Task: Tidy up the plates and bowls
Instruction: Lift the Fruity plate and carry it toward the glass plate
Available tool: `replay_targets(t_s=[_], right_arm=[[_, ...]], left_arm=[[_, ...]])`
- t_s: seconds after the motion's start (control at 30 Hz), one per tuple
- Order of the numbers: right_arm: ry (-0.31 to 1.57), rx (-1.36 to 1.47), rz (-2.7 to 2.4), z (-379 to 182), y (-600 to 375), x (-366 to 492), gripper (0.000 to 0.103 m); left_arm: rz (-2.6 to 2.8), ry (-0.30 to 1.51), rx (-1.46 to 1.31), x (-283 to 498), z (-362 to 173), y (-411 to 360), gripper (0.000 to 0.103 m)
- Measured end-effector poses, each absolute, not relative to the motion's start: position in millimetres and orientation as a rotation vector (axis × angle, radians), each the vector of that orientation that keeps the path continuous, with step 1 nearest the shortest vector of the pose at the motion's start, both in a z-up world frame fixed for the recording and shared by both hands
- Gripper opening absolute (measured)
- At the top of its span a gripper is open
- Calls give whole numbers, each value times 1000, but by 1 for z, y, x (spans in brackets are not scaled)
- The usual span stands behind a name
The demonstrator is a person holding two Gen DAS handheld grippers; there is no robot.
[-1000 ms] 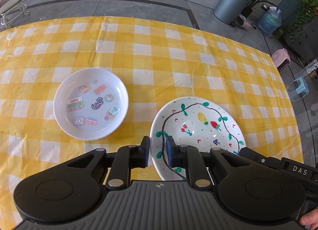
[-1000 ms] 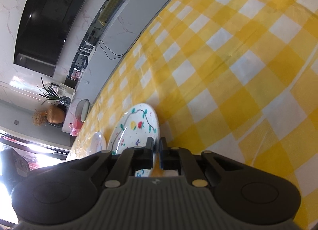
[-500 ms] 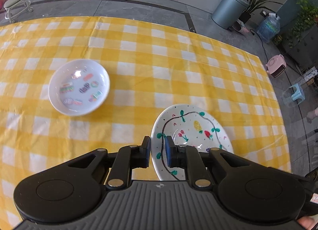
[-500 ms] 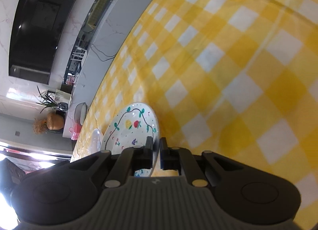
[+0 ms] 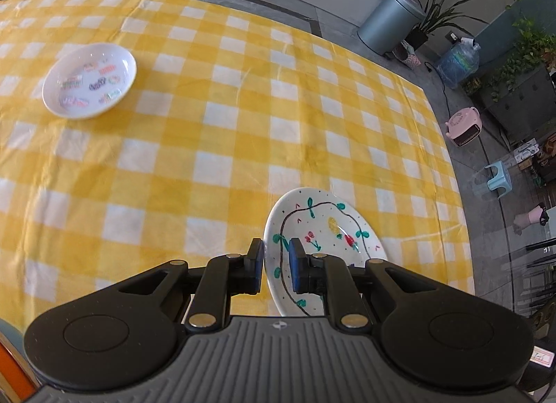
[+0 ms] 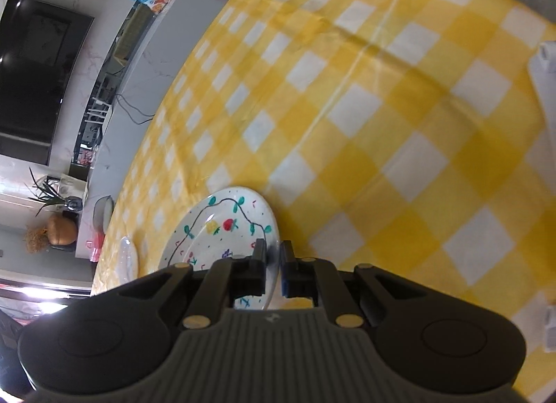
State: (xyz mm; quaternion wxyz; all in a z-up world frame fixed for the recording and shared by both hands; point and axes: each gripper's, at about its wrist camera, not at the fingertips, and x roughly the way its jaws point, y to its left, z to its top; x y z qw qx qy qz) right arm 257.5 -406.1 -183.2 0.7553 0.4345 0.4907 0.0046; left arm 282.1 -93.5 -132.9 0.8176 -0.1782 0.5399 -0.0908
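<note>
A white plate painted with a dark vine, green leaves and small fruits (image 5: 330,229) is held above the yellow checked tablecloth (image 5: 208,142). My left gripper (image 5: 276,260) is shut on its near left rim. My right gripper (image 6: 272,257) is shut on the opposite rim of the same plate (image 6: 222,225). A second white plate with coloured stickers (image 5: 89,80) lies on the cloth at the far left; it also shows edge-on in the right wrist view (image 6: 127,258).
A white object (image 6: 545,90) sits at the right edge of the right wrist view. Beyond the table's far edge stand a grey bin (image 5: 391,22), potted plants (image 5: 434,20), a pink appliance (image 5: 465,126) and a small blue stool (image 5: 497,180).
Both grippers have carried the painted plate up and away from the sticker plate, which now looks smaller and farther to the left. The right wrist view has swung over more tablecloth.
</note>
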Motion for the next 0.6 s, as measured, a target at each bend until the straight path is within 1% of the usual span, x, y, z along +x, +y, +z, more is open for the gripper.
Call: replay_targets(t_s=[0.2,0.37,0.5,0.6], right_arm=[[1062,880,3,-181,-403,257,6],[1060,897,10,-184,-404,257,6],[1058,899,15,-183,-404,257,6],[1059,919,25,-185,-405,256,8]], left_arm=[[-166,1142,-420,274,-147,-92,17],[-163,1098,-401,268,-148,-95,17],[-162,1101,-422,269,-150,-93,17],[-162,1123,-460,269,-155,-91,17]])
